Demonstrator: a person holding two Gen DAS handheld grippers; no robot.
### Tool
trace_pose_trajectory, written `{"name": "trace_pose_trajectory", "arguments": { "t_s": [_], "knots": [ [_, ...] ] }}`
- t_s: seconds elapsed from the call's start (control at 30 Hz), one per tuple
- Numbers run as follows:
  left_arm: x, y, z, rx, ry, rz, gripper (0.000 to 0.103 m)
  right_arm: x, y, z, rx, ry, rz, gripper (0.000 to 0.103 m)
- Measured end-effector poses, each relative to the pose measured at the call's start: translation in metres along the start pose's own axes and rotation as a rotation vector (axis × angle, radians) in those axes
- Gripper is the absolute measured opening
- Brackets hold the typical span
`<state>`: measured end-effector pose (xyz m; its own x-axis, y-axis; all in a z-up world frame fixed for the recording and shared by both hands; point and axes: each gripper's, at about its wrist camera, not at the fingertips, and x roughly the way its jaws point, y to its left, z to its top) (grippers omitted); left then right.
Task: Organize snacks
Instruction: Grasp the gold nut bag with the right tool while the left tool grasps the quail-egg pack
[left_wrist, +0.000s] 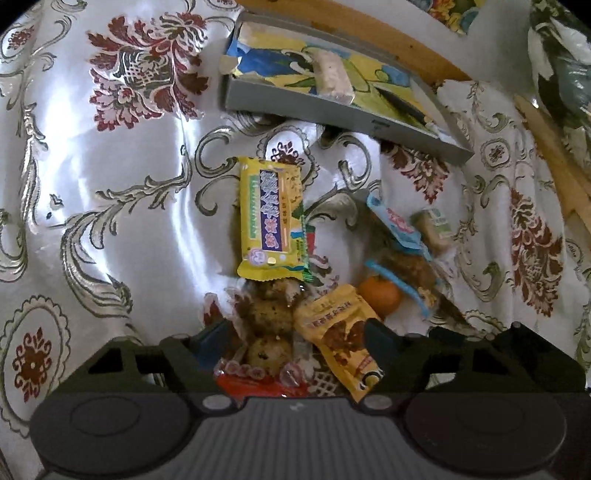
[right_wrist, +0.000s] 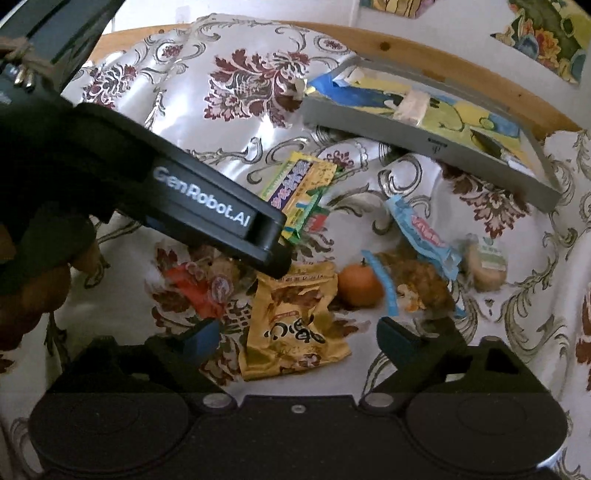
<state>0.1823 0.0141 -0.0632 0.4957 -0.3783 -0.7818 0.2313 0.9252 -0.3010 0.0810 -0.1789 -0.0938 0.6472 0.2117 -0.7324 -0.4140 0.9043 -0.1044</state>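
A pile of snacks lies on the flowered cloth (left_wrist: 110, 184). My left gripper (left_wrist: 295, 332) is open and low over the pile. A clear packet of round cookies with a red end (left_wrist: 266, 332) lies between its fingers, and an orange-yellow pouch (left_wrist: 343, 343) lies by the right finger. Beyond are a yellow bar packet (left_wrist: 269, 218), a tangerine (left_wrist: 380, 295), a blue packet (left_wrist: 395, 225) and a small green-labelled pastry (left_wrist: 434, 229). My right gripper (right_wrist: 297, 330) is open above the pouch (right_wrist: 291, 325). The left gripper's black housing (right_wrist: 207, 206) crosses the right wrist view over the cookie packet (right_wrist: 199, 288).
A shallow grey tray (left_wrist: 332, 114) with a colourful lining stands tilted behind the pile and holds a white bar (left_wrist: 332, 74). A wooden edge (right_wrist: 443, 62) runs behind it. A hand (right_wrist: 37, 295) shows at the left of the right wrist view. Bare cloth spreads to the left.
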Motion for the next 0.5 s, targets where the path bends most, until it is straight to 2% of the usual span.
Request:
{"name": "trace_pose_trajectory", "arguments": {
  "t_s": [0.17, 0.43, 0.5],
  "knots": [
    [0.014, 0.002, 0.002, 0.025, 0.042, 0.051, 0.068, 0.008, 0.000, -0.001, 0.002, 0.027, -0.010, 0.083],
    [0.027, -0.001, 0.005, 0.039, 0.052, 0.073, 0.066, 0.018, 0.003, -0.001, -0.019, 0.022, -0.035, 0.078],
    [0.028, -0.003, 0.006, 0.044, 0.050, 0.079, 0.065, 0.020, 0.002, 0.000, -0.021, 0.015, -0.042, 0.070]
  ]
}}
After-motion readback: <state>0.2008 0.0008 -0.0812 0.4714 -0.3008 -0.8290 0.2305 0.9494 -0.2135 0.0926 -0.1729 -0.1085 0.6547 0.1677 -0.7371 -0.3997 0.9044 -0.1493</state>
